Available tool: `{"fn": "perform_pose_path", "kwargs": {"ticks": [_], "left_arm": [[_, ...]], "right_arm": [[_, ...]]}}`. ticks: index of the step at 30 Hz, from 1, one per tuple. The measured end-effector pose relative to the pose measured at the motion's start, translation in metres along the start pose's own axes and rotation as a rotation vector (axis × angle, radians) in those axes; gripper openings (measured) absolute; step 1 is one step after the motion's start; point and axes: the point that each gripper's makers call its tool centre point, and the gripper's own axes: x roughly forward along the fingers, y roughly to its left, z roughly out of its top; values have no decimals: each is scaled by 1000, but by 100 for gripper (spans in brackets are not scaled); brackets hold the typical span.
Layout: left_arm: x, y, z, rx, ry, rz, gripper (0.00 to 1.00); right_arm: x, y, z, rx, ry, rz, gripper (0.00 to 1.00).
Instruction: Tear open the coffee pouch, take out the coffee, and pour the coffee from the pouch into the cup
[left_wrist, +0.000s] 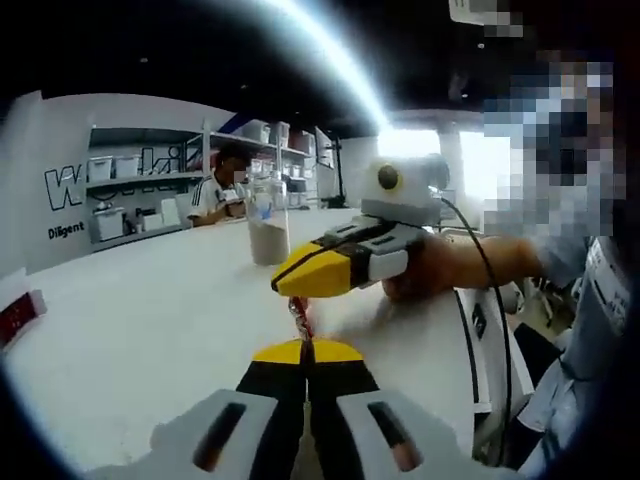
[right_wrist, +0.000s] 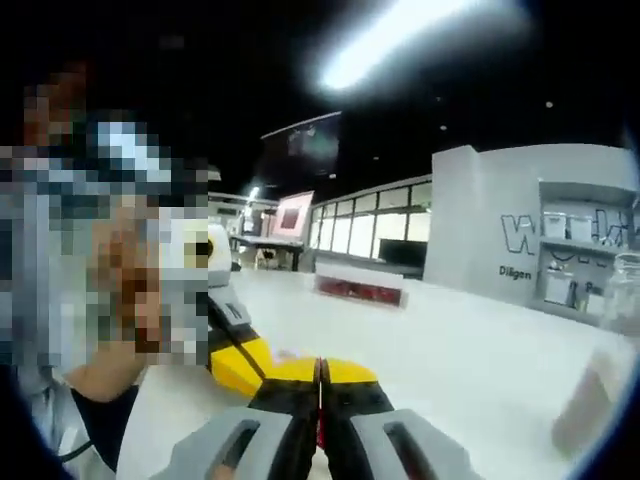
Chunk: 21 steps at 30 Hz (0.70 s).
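- Between the two yellow-tipped grippers, above the white table (left_wrist: 130, 330), hangs the thin red coffee pouch (left_wrist: 300, 318); its small visible strip runs lengthwise from one pair of jaw tips to the other, one end pointing at each gripper.
- Left gripper (left_wrist: 306, 352), grey with black jaws and yellow tips, rises from the bottom of the left gripper view; its jaws are pressed together with no gap, pinching the near end of the pouch.
- Right gripper (left_wrist: 312, 282) enters that view from the right, held in a person's hand (left_wrist: 425, 270); its yellow tips are closed too and meet the far end of the red strip.
- From the right gripper view, that gripper's own jaws (right_wrist: 320, 372) stand together, and a sliver of red (right_wrist: 319, 432) shows in the seam between them lower down; the left gripper's yellow tip (right_wrist: 237, 367) sits just beside them on the left.
- Farther along the table stands a clear plastic cup (left_wrist: 267, 220), upright, with pale brown contents in its lower half, well apart from both grippers.
- At the table's far edge a seated person (left_wrist: 218, 190) faces grey shelves holding white boxes (left_wrist: 135, 190).
- Whether the pouch is torn yet cannot be told; too little of it shows.
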Motion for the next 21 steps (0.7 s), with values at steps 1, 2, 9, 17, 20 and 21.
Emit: {"fn": "perform_pose_path", "kwargs": {"ticks": [1, 2, 9, 17, 20, 21], "left_arm": [[0, 0, 1, 6, -4, 2, 1], [-1, 1, 1, 9, -5, 9, 1], [-1, 1, 1, 23, -5, 15, 1], [-1, 3, -1, 19, 8, 13, 1], [-1, 5, -1, 31, 9, 24, 1], [-1, 4, -2, 16, 18, 15, 1]], "right_arm": [[-1, 0, 0, -9, -3, -6, 0], [-1, 1, 1, -14, -7, -5, 0], [-2, -4, -2, -19, 11, -34, 0], [-6, -15, -2, -4, 8, -84, 0], [-5, -15, -3, -26, 14, -94, 0], [-7, -18, -3, -17, 11, -103, 0]]}}
